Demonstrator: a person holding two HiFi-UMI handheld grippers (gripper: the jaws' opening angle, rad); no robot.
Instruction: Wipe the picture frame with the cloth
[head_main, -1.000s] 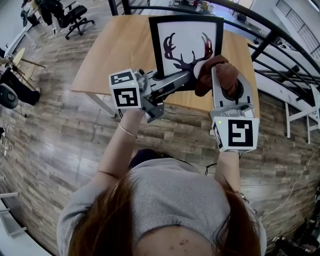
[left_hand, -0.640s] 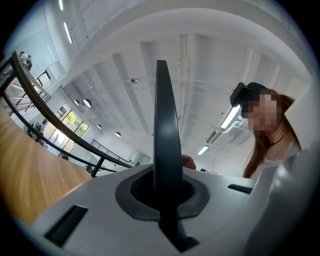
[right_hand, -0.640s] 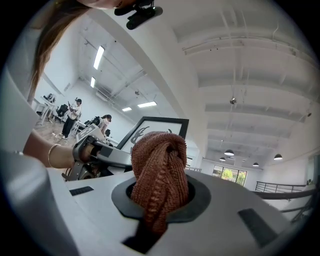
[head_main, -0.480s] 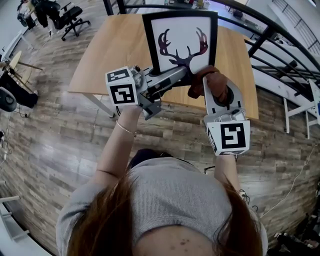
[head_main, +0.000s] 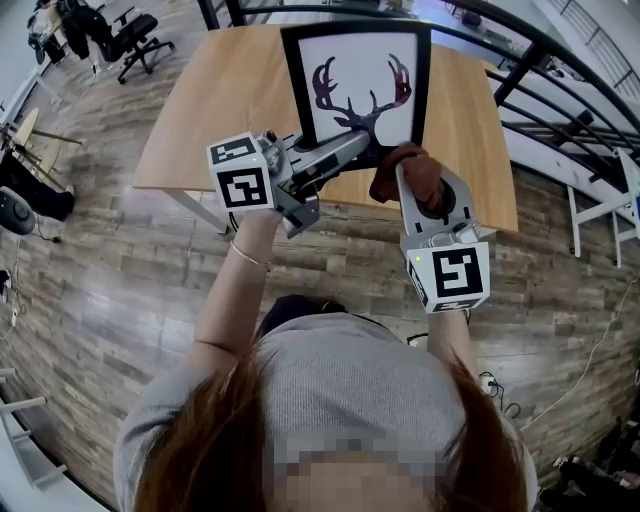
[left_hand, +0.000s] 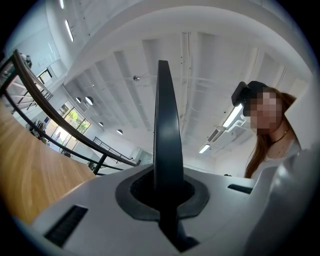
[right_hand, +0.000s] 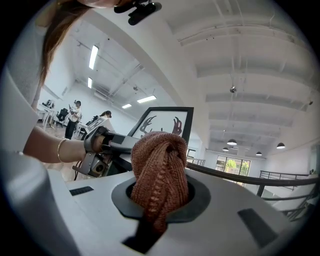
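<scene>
Lowered right gripper, level, clamps knitted cloth at picture frame corner; left gripper, tilted upward, pinches frame's bottom edge.

Open-plan office or lab hall: black swivel chairs upper left, plank floor, black railing upper right, wooden table, high white ceiling with strip lights, people standing far left.
</scene>
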